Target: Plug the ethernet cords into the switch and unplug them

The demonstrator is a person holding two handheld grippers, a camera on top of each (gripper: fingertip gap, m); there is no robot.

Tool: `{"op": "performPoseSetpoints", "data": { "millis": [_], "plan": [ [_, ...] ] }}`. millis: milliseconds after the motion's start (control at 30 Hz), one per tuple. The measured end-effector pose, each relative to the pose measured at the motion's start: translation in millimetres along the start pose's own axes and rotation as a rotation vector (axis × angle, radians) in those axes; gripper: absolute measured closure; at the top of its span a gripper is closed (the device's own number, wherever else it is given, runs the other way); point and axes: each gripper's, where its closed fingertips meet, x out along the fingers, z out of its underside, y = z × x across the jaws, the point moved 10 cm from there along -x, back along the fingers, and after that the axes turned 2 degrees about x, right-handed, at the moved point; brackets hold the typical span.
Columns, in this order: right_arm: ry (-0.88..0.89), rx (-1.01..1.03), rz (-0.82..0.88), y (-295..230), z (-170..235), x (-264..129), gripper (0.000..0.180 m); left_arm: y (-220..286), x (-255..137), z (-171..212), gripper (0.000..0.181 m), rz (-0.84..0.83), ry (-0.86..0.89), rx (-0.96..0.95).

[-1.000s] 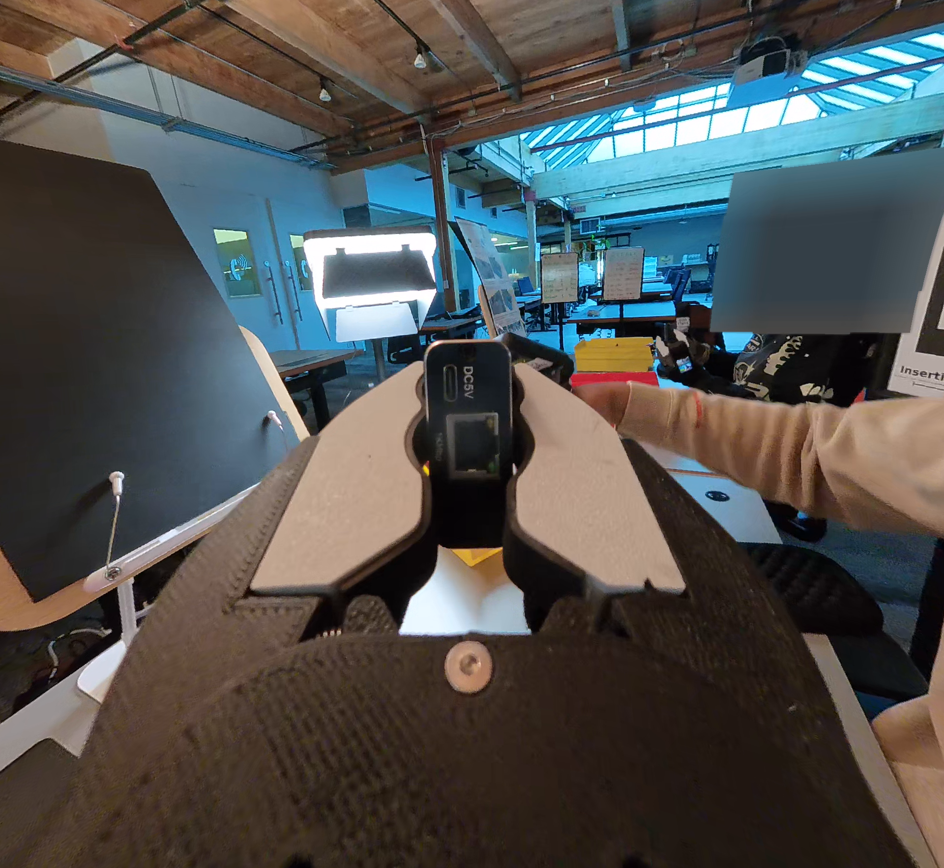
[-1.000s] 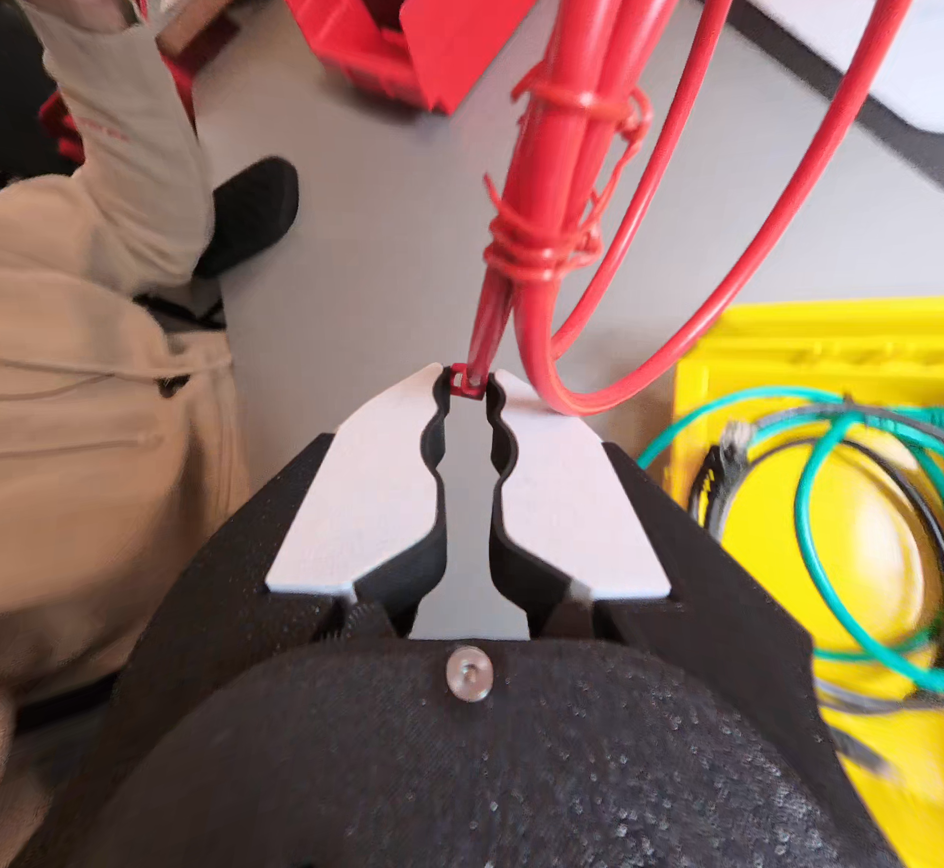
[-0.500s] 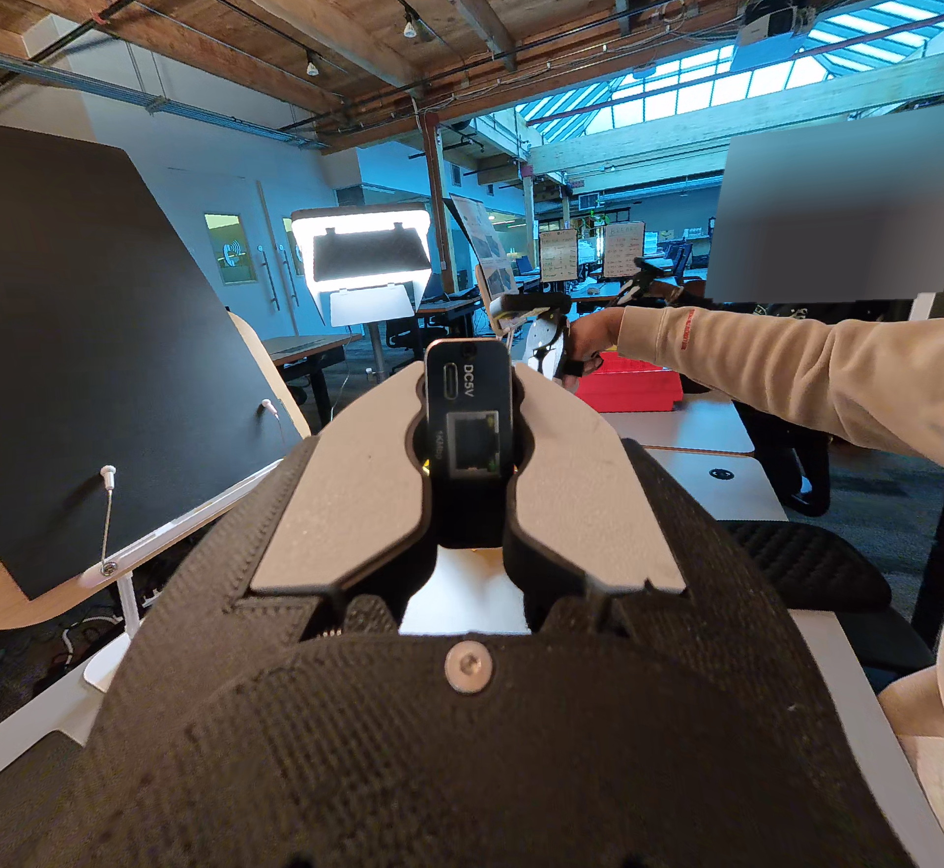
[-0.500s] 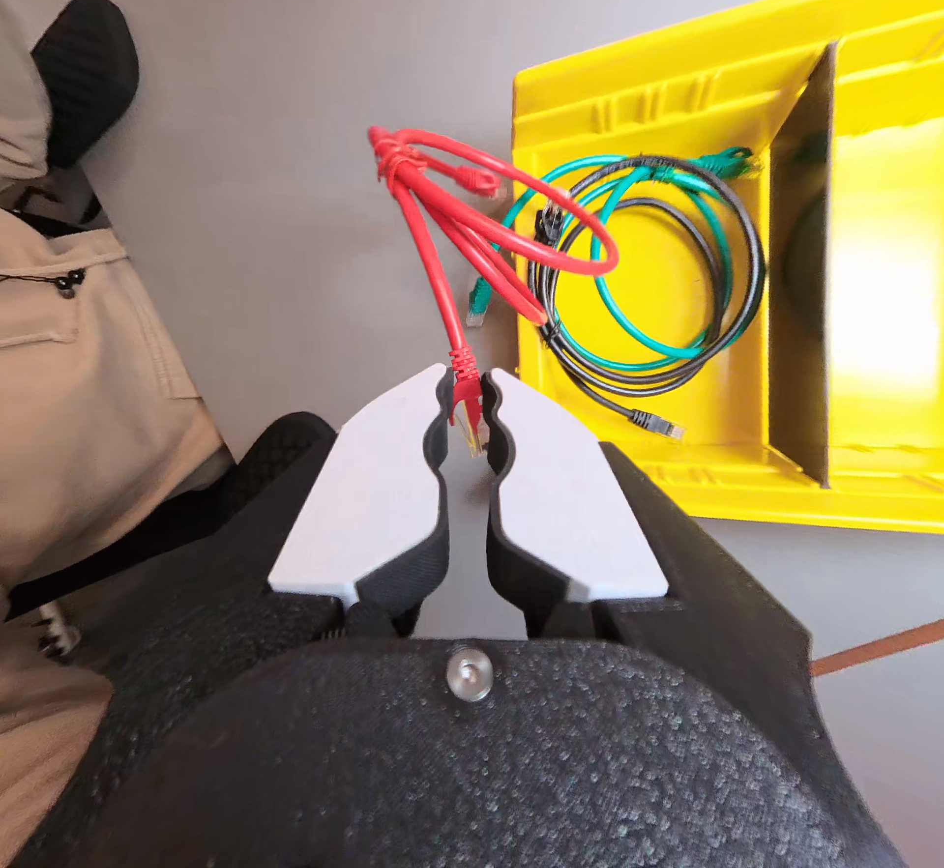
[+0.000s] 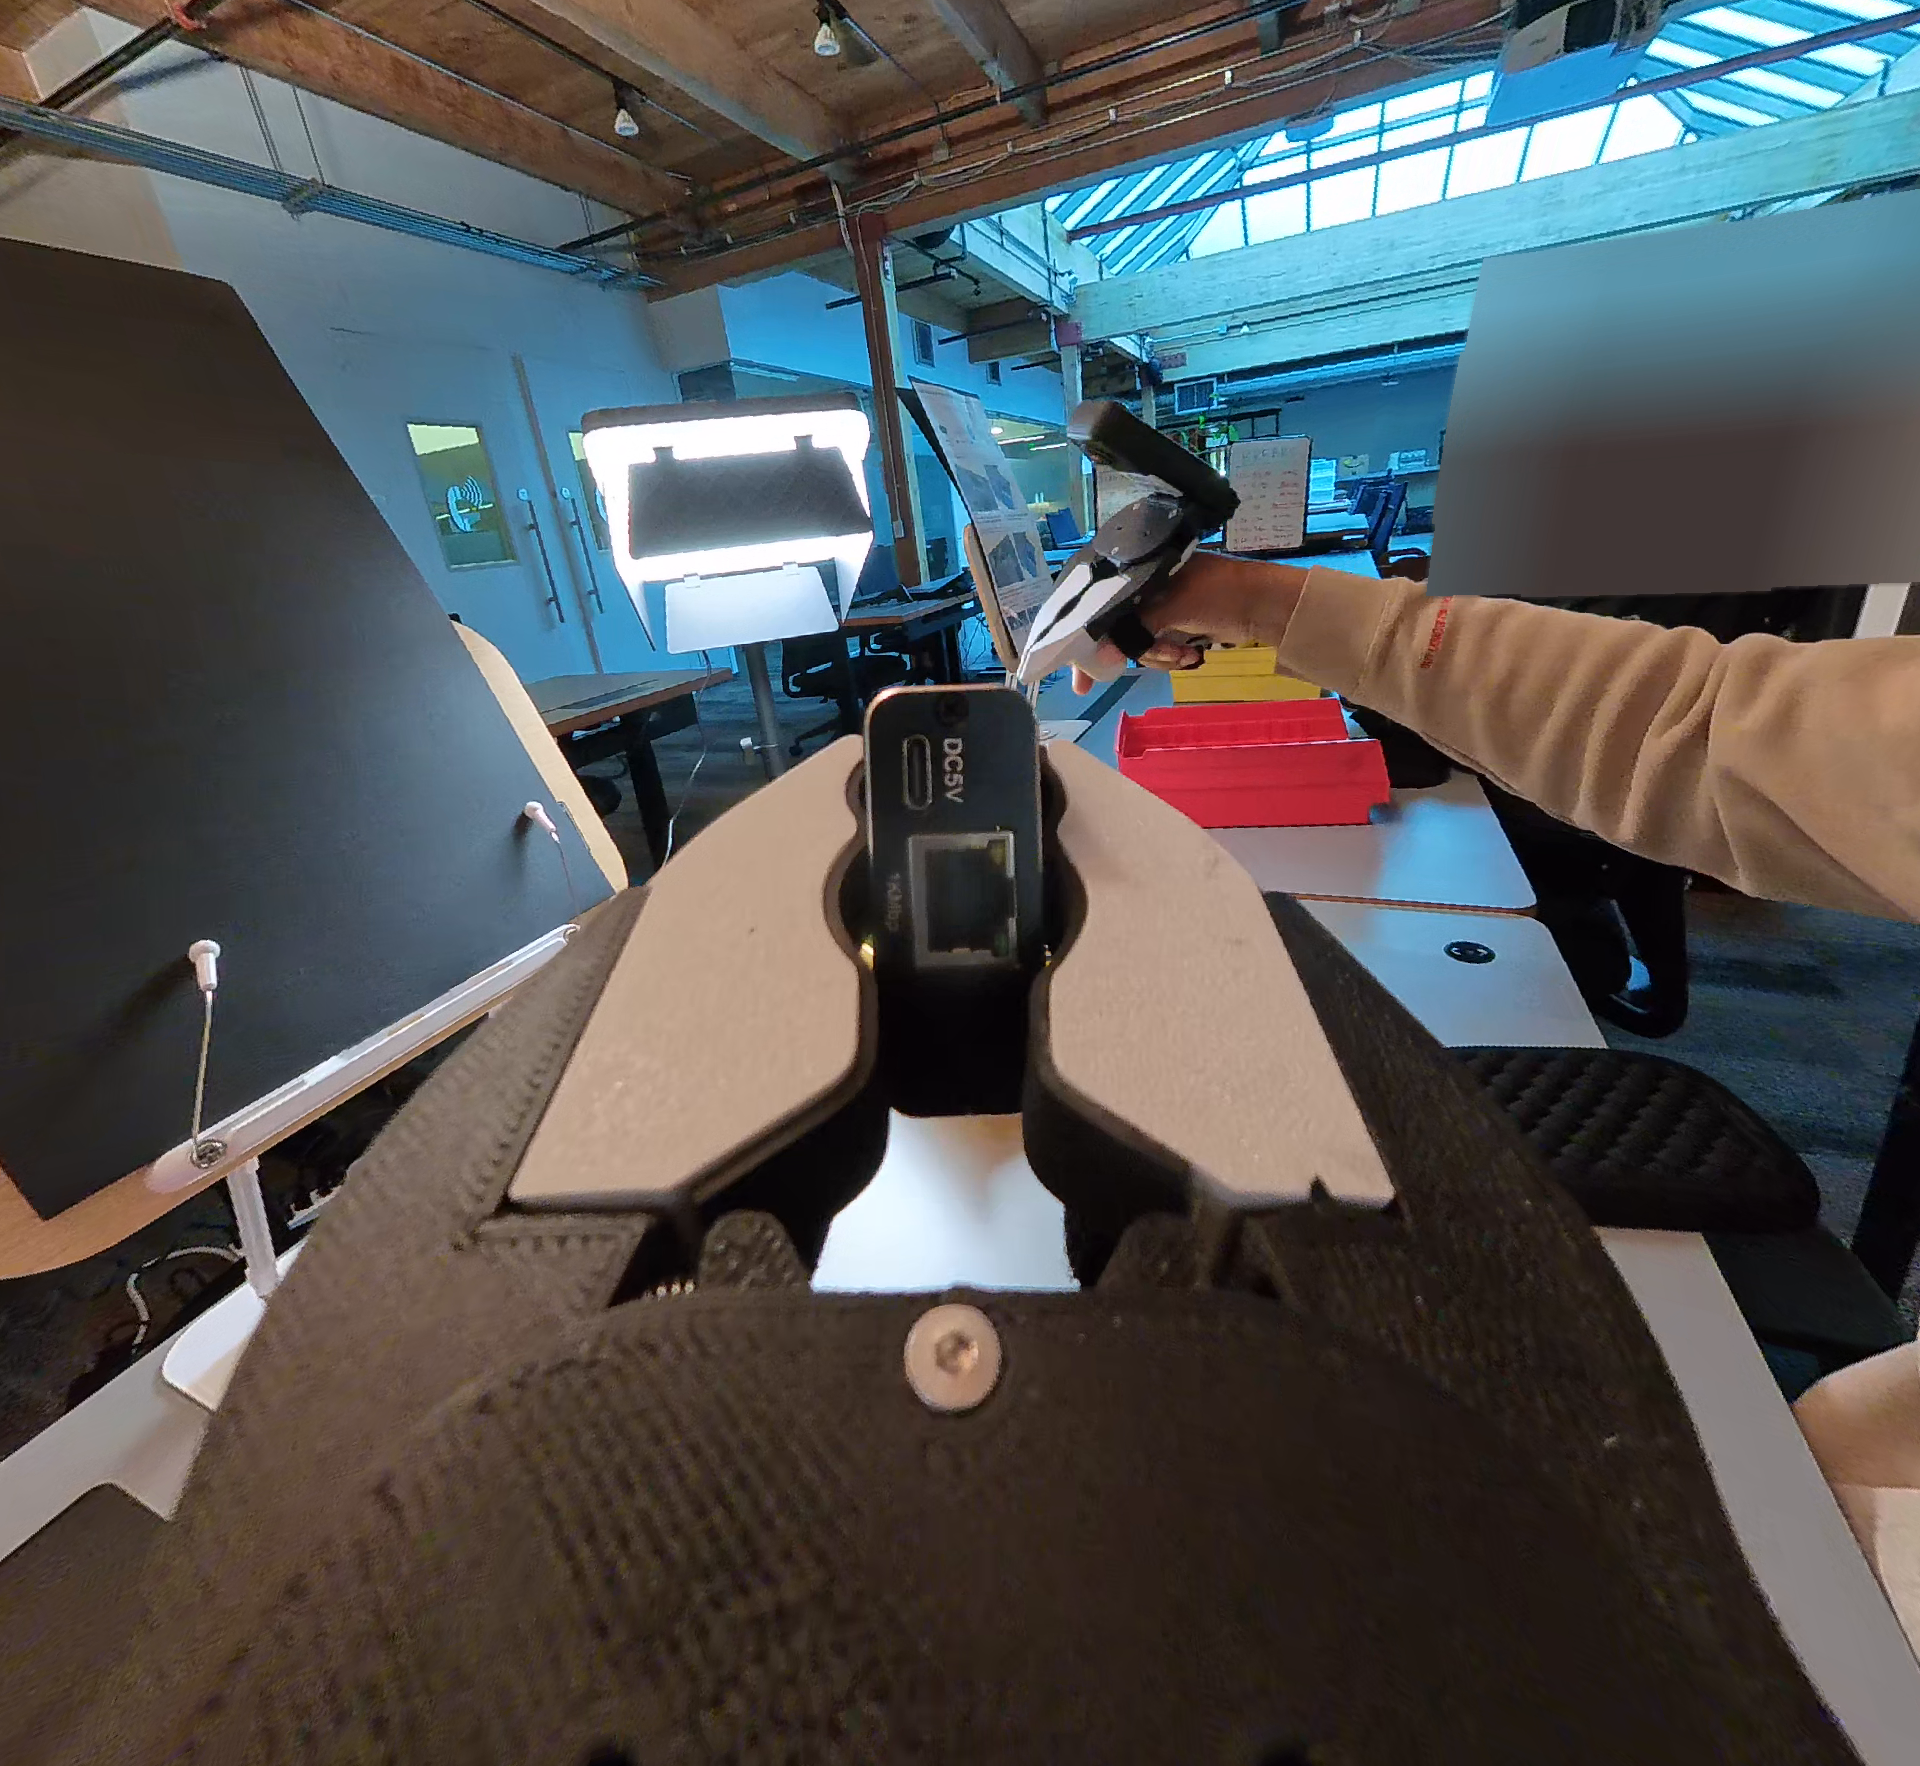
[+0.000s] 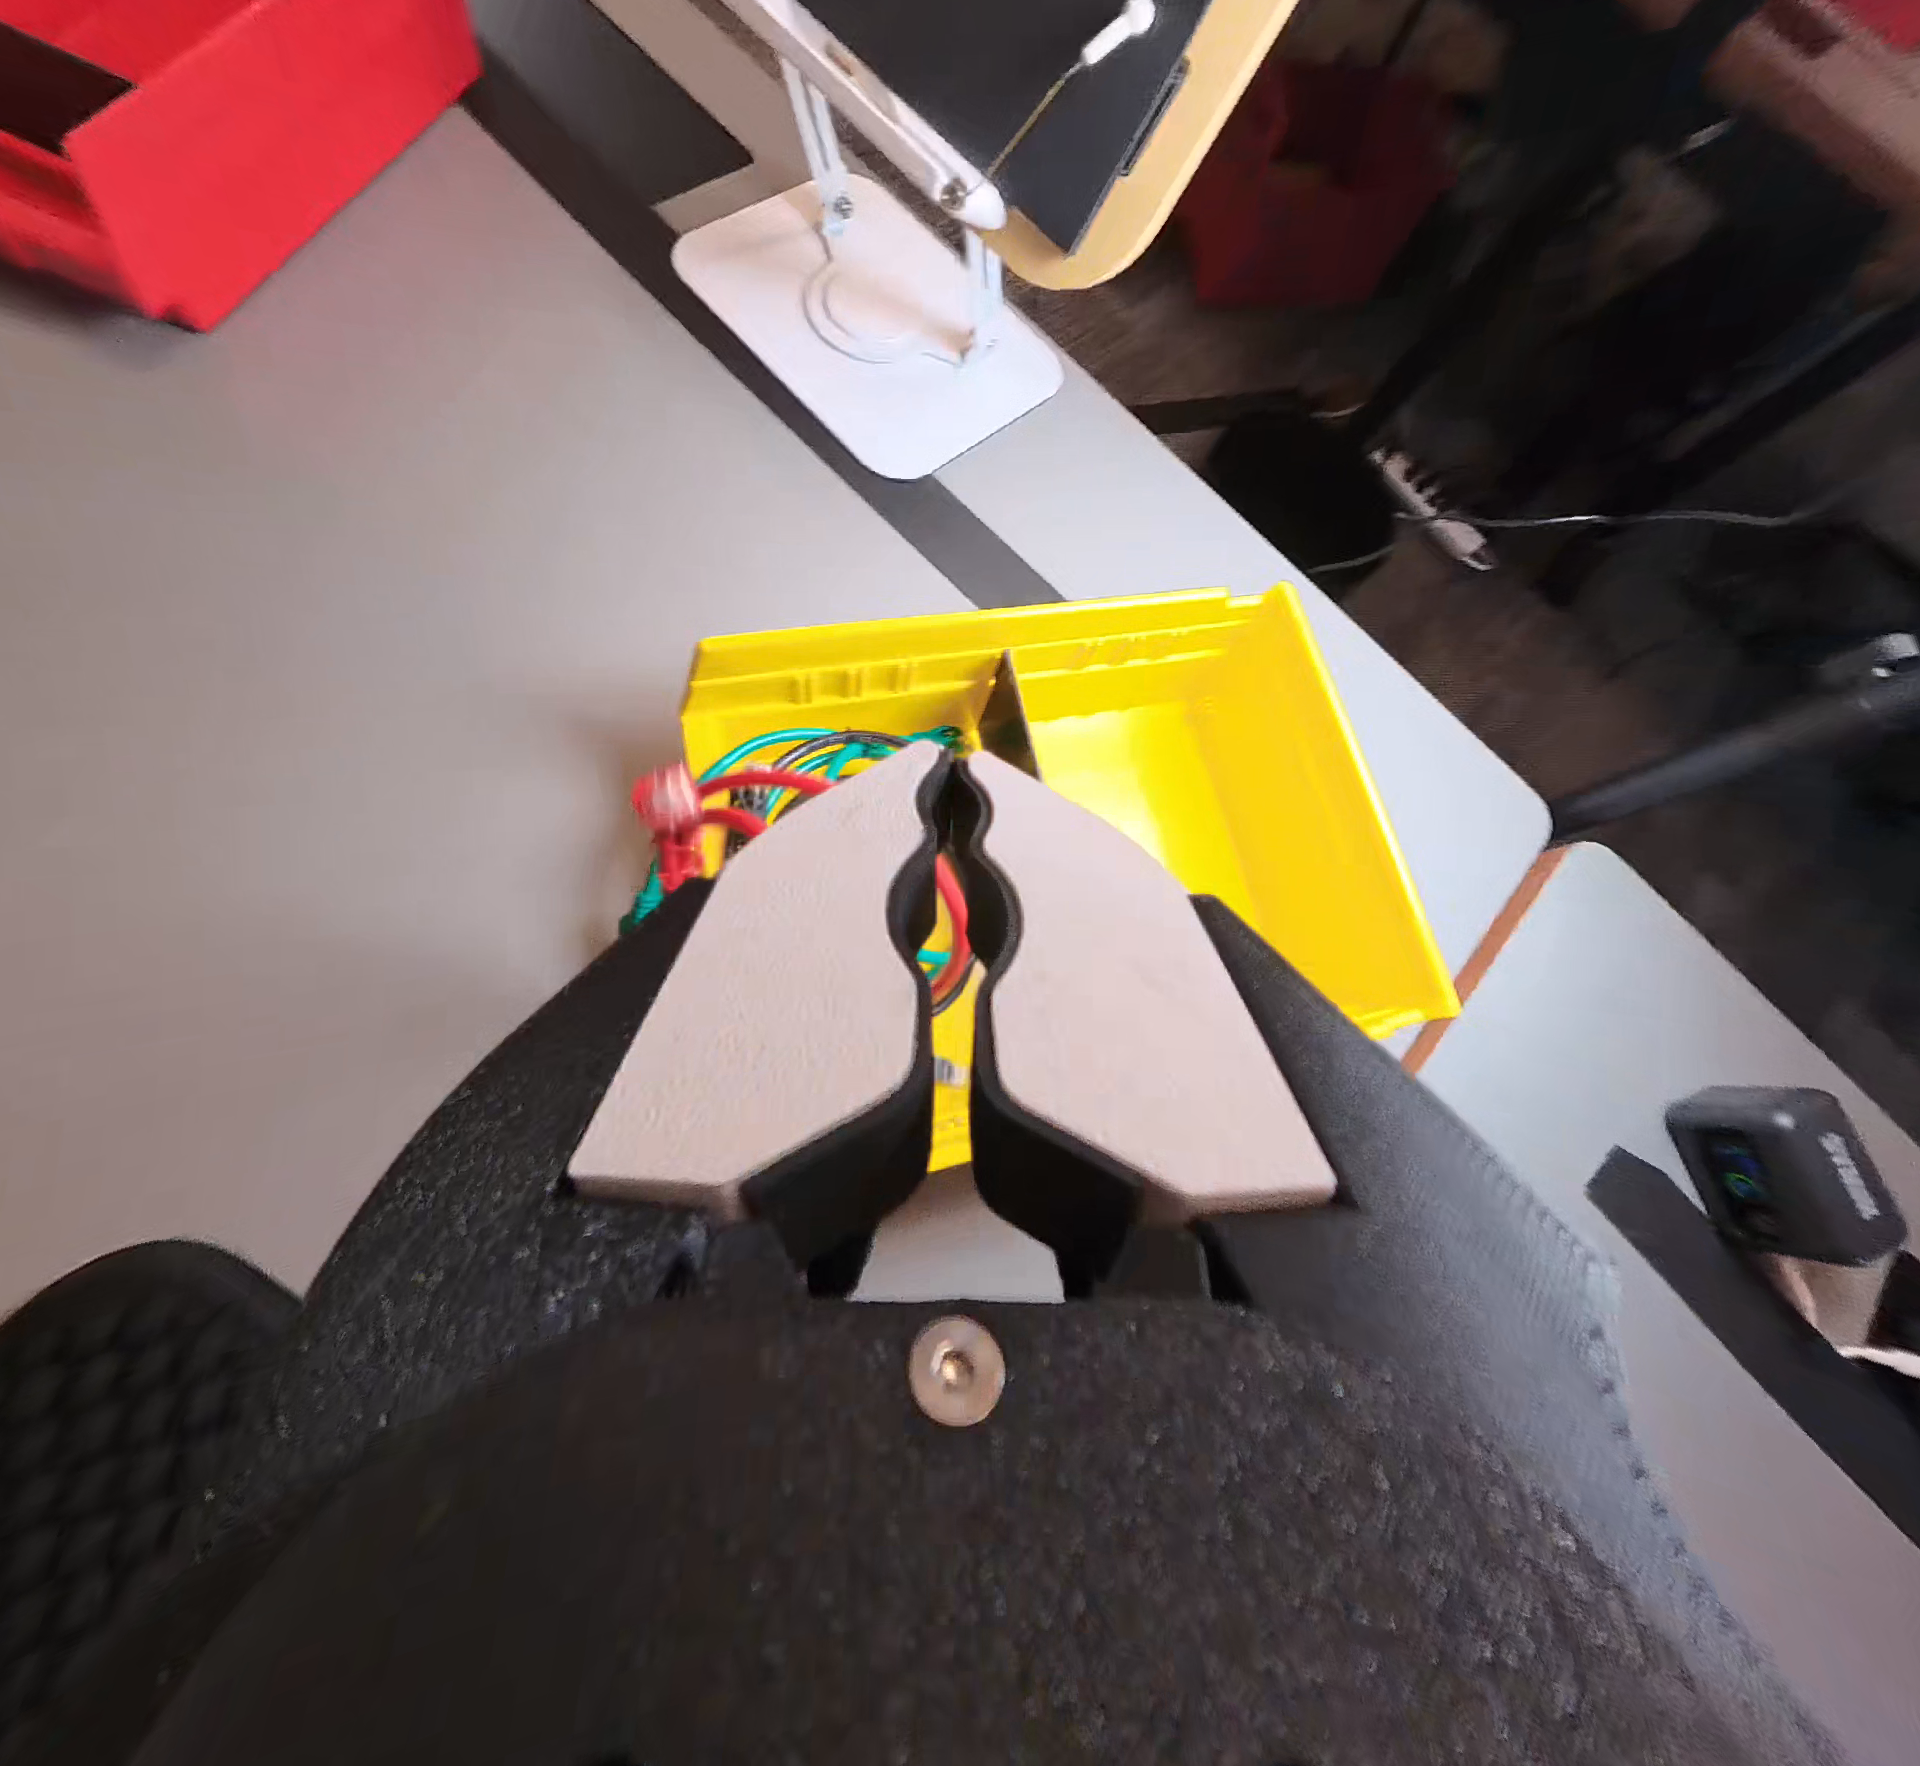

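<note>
The left gripper (image 5: 954, 895) pointed level into the room, its jaws pinching the black switch (image 5: 954, 869) upright, port face toward the camera. The right gripper (image 6: 951, 766) tilted down over the yellow bin (image 6: 1340, 843), jaws pressed together with nothing between them. A beige sleeve (image 5: 1621, 729) reached across from the right. The grey tabletop (image 6: 343, 594) carried a red bin (image 6: 197, 106) at far left. Red, green and black ethernet cords (image 6: 727, 797) lay coiled in the yellow bin's left compartment.

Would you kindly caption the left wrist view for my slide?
Left gripper holds the black switch upright, its port empty, right gripper beyond.
</note>
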Motion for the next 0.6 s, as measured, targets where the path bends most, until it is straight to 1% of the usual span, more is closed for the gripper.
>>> {"op": "performPoseSetpoints", "data": {
  "millis": [167,267,433,467,533,600],
  "plan": [
    [0.001,-0.053,0.032,-12.9,8.6,13.7,0.18,0.7,0.4,0.4,0.154,-0.001,-0.003,0.003],
    [0.022,-0.083,0.02,-25.5,12.2,20.9,0.18,0.0,0.8,1.5,0.154,-0.002,-0.007,0.0],
    [0.009,-0.139,-0.024,-50.7,19.1,37.1,0.179,-1.3,2.2,4.1,0.154,-0.001,-0.013,-0.006],
    [0.004,-0.149,-0.032,-55.6,21.2,41.2,0.176,-1.3,2.5,4.6,0.154,-0.001,-0.014,-0.007],
    [-0.042,-0.18,-0.039,-67.4,29.4,53.4,0.156,-1.0,2.7,4.7,0.154,-0.001,-0.017,-0.006],
    [-0.125,-0.259,-0.033,-83.4,45.6,71.8,0.137,-0.4,2.4,4.0,0.154,-0.001,-0.017,-0.002]
  ]
}}
